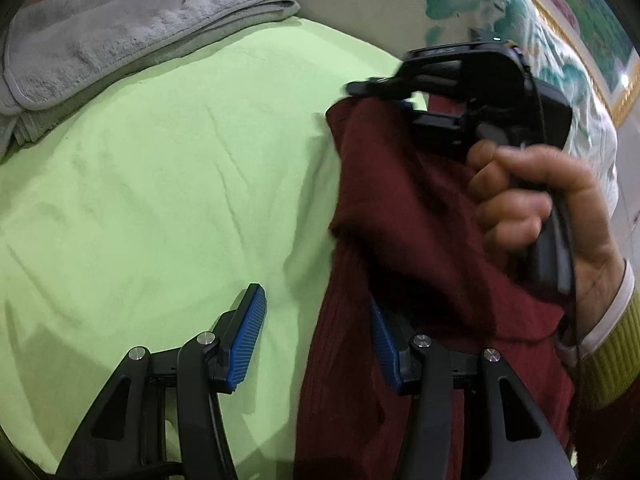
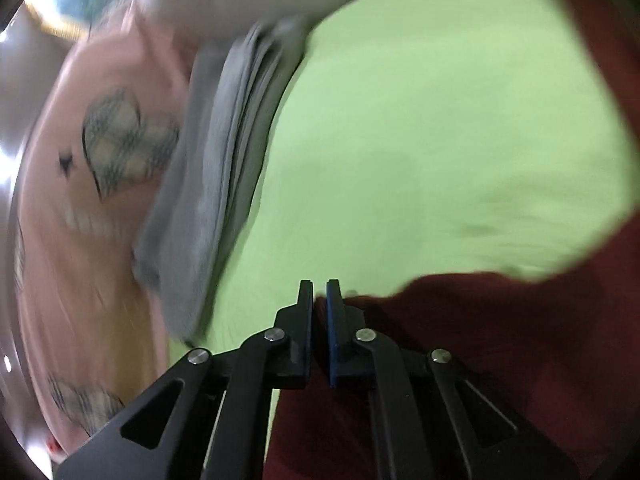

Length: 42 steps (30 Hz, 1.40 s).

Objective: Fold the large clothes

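Over the green sheet, right gripper seemingly pinches maroon garment (ribbed); left gripper gapes.

We see a dark red ribbed garment hanging in loose folds above a green sheet, its edge lifted and bunched.

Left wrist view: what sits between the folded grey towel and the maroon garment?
In the left wrist view, only bare green sheet lies between the grey towel and the hanging maroon garment; nothing else rests on that stretch.
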### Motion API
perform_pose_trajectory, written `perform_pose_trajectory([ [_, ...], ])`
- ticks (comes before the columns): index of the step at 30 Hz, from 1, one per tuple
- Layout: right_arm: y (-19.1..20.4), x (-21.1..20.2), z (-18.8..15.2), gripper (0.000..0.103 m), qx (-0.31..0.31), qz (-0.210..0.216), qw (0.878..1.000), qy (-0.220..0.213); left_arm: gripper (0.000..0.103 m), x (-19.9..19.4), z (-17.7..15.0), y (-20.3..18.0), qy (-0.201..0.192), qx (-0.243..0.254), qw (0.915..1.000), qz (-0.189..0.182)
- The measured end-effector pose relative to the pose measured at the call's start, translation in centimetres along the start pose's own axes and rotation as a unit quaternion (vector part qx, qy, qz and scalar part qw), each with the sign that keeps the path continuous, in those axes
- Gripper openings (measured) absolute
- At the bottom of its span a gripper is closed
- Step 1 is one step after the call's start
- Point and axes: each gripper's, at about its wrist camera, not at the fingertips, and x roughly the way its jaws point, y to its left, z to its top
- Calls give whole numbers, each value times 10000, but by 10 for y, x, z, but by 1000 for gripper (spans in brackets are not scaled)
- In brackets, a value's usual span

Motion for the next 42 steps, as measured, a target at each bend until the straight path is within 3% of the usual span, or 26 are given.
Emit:
perform_pose_trajectory([
  [3,-4,-48,-15,10,-194,-295,9987,-374,52,-11,-11,0,121,150,9998,-1],
  [5,-8,-86,-29,25,-216,-347,9972,-624,52,-17,-16,4,212,137,9996,-103],
  [7,-10,-121,-56,34,-203,-521,9937,-967,49,-23,-15,11,279,55,9995,-135],
  [9,-21,-152,-68,37,-198,-735,9895,-1229,49,-28,-7,17,254,-49,9996,-133],
  [10,-38,-189,-87,37,-105,-1088,9821,-1534,49,-29,-2,19,233,-90,9996,-124],
  [12,-60,-219,-104,37,34,-1468,9732,-1767,49,-27,9,21,183,-125,9997,-118],
  [14,-105,-274,-133,37,394,-2148,9532,-2092,49,-26,22,20,99,-134,9998,-132],
  [16,-133,-300,-149,37,723,-2430,9423,-2184,49,-25,35,14,-12,-103,9999,-96],
  [21,-149,-301,-163,37,837,-2717,9373,-2016,49,3,70,-2,-22,-63,10000,34],
  [27,-139,-272,-162,36,516,-2978,9386,-1662,49,25,76,-11,172,46,9997,182],
  [28,-138,-270,-166,24,449,-3002,9393,-1602,49,27,77,-12,196,64,9996,200],
  [29,-134,-268,-165,4,365,-2881,9437,-1581,49,28,76,-14,215,82,9995,202],
  [32,-119,-284,-165,3,294,-2559,9480,-1871,49,31,77,-22,233,180,9993,209],
  [35,-104,-321,-165,3,282,-2501,9340,-2537,49,33,77,-32,225,289,9991,199],
  [37,-108,-328,-163,3,355,-2745,9239,-2642,49,37,75,-38,242,374,9987,227],
  [42,-158,-300,-165,3,897,-3072,9278,-1917,51,56,70,-43,397,481,9971,431],
])
